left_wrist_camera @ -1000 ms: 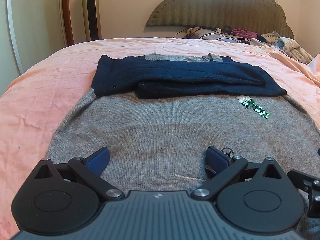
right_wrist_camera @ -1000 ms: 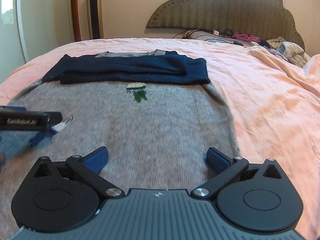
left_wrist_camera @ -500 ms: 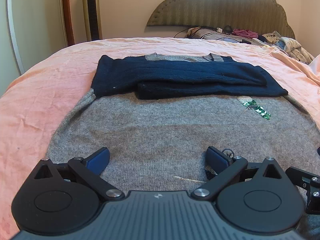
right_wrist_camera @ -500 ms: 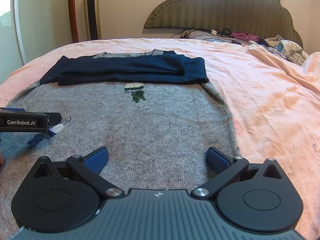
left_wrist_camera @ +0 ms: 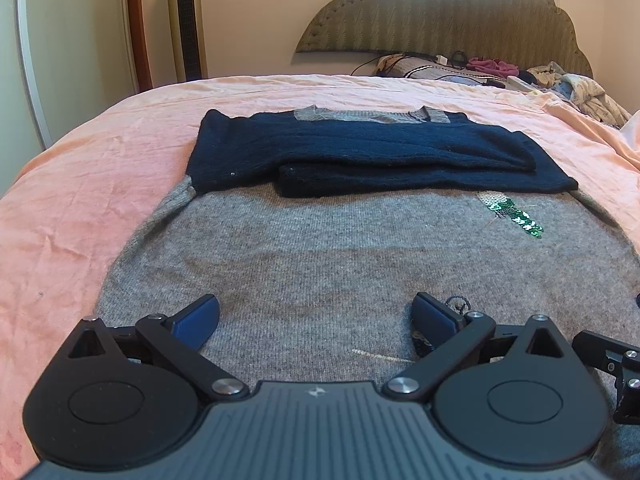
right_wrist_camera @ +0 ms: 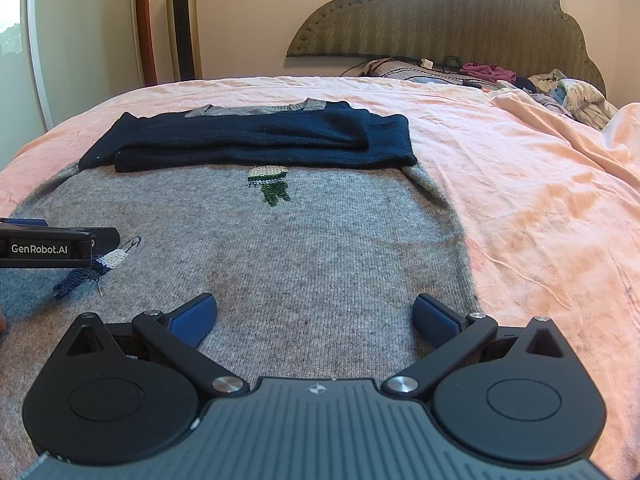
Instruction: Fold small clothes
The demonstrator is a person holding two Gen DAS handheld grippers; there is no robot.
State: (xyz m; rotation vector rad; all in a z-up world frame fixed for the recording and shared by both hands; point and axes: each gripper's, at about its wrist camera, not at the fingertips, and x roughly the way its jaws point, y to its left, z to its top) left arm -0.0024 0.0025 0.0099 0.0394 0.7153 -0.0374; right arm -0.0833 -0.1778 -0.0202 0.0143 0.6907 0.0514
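Note:
A grey knit sweater [left_wrist_camera: 320,248] [right_wrist_camera: 304,248] lies flat on the pink bed sheet [left_wrist_camera: 88,184]. Its navy sleeves [left_wrist_camera: 360,152] [right_wrist_camera: 256,140] are folded across the chest near the grey collar. Sequin figures decorate the front [left_wrist_camera: 514,216] [right_wrist_camera: 272,186]. My left gripper [left_wrist_camera: 316,316] hovers open over the sweater's lower left part, nothing between its blue pads. My right gripper [right_wrist_camera: 316,314] is open over the lower right part, its right fingertip close to the sweater's side edge. The left gripper's body [right_wrist_camera: 52,248] shows at the left of the right wrist view.
A padded headboard [left_wrist_camera: 440,12] stands at the far end. Loose clothes and cables [right_wrist_camera: 568,96] are piled at the back right. A tower fan [right_wrist_camera: 182,20] and a wooden post stand by the far left wall. Pink sheet [right_wrist_camera: 540,200] stretches right of the sweater.
The right wrist view has steadied and shifted slightly, so the left gripper's body now reads sharply at its left edge. The left gripper has barely moved. The sweater is unchanged.

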